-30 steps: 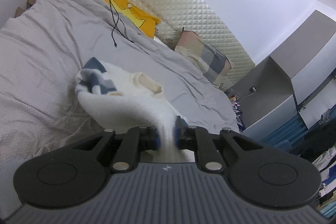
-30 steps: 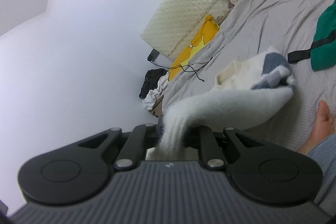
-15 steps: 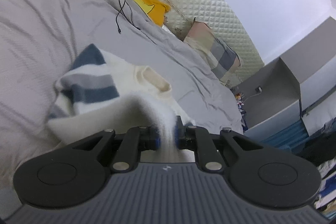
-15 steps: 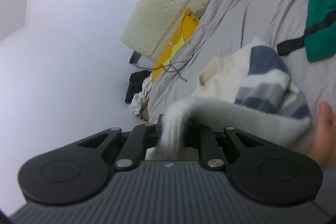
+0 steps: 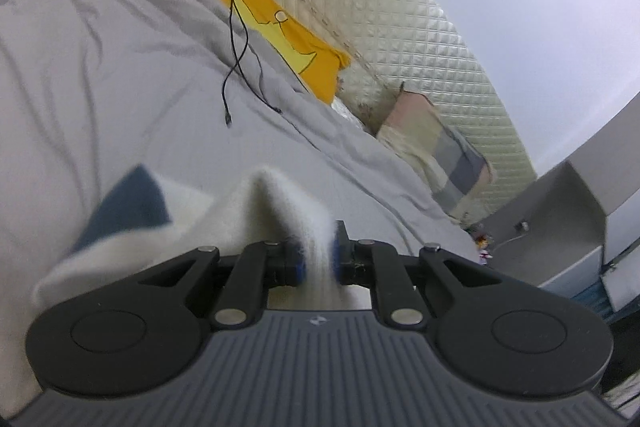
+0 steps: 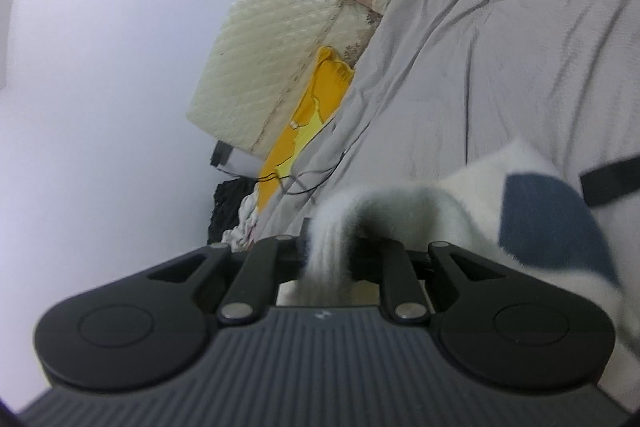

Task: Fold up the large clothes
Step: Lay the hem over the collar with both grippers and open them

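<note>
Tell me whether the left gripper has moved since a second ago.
Yes. The left gripper, shut on the sweater, has advanced up the bed toward the yellow pillow, which looms larger.

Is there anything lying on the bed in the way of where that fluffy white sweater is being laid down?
Nothing visible: the sweater is pinched in both grippers over bare grey sheet. The black cable lies farther toward the headboard.

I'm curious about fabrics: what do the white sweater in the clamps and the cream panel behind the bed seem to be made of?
The sweater looks like a fuzzy knit, perhaps wool or fleece: its white surface is hairy and soft-edged, with a dark blue patch. Both the left gripper and the right gripper pinch it. The cream panel seems to be padded, quilted upholstery, faintly glossy, stitched in a diamond grid; vinyl or fabric, I can't tell.
</note>
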